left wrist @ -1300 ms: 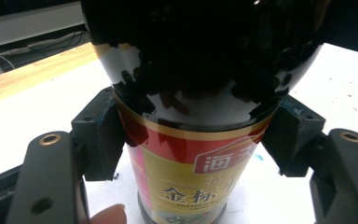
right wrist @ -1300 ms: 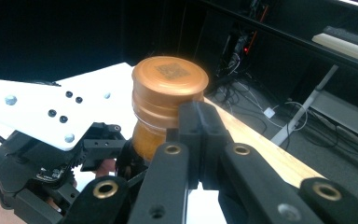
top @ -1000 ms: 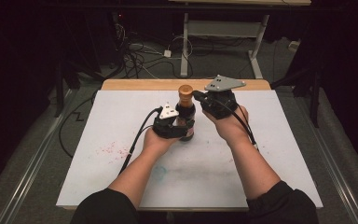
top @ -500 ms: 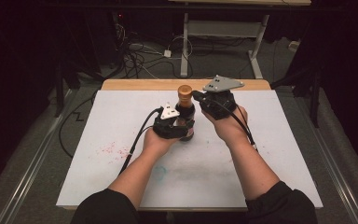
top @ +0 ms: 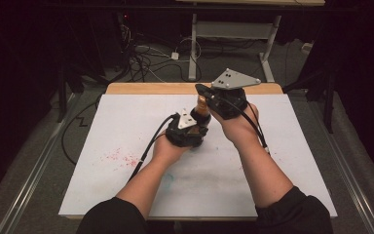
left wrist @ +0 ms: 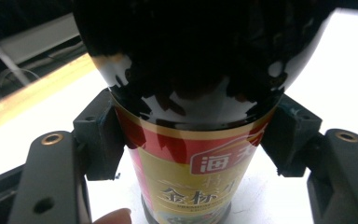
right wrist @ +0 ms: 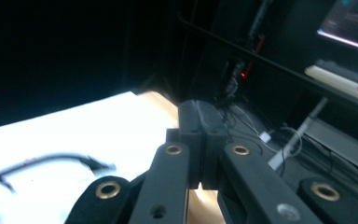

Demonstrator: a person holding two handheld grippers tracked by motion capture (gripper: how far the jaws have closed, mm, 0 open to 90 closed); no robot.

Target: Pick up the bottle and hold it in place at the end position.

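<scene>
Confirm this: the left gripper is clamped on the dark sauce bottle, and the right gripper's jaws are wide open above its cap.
Not quite. The left gripper is clamped on the sauce bottle, but the right gripper has its jaws pressed shut together with nothing between them, as the right gripper view shows.

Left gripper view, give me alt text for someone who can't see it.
A dark glass bottle with a red and gold label stands clamped between the left claw and its two black jaws, on a white table surface.
</scene>
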